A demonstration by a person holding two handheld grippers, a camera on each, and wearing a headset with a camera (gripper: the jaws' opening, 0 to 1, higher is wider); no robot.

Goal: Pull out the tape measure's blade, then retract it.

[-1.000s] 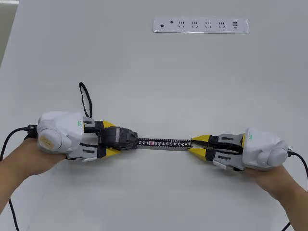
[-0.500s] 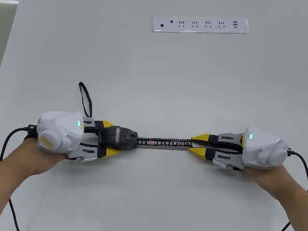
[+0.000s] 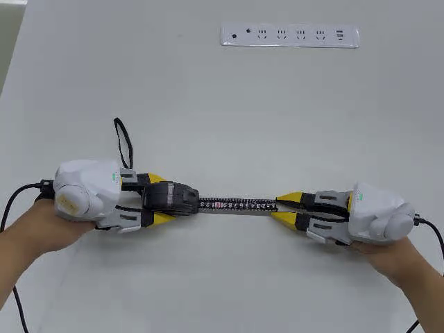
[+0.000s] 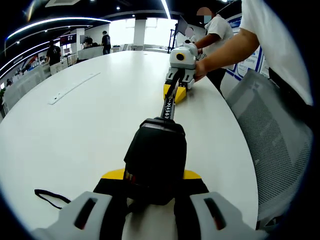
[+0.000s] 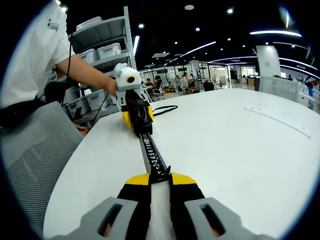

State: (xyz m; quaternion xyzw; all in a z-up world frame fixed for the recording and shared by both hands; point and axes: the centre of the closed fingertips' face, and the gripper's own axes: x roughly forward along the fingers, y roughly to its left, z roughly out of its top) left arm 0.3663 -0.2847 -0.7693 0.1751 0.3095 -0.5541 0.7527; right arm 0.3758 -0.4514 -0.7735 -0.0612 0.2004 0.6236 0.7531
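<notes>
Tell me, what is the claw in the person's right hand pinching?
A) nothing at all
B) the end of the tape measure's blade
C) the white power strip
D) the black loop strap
B: the right claw is shut on the tip of the blade, which stretches across the table to the tape measure case clamped in the left claw.

- Blade (image 3: 236,205) runs low from tape measure (image 3: 172,198) in left gripper (image 3: 164,199) to right gripper (image 3: 283,208), barring a straight pass across.
- Black strap loop (image 3: 123,142) lies beyond left gripper.
- Power strip (image 3: 289,36) well apart at far side; bare surface (image 3: 229,111) between, and on near side.
</notes>
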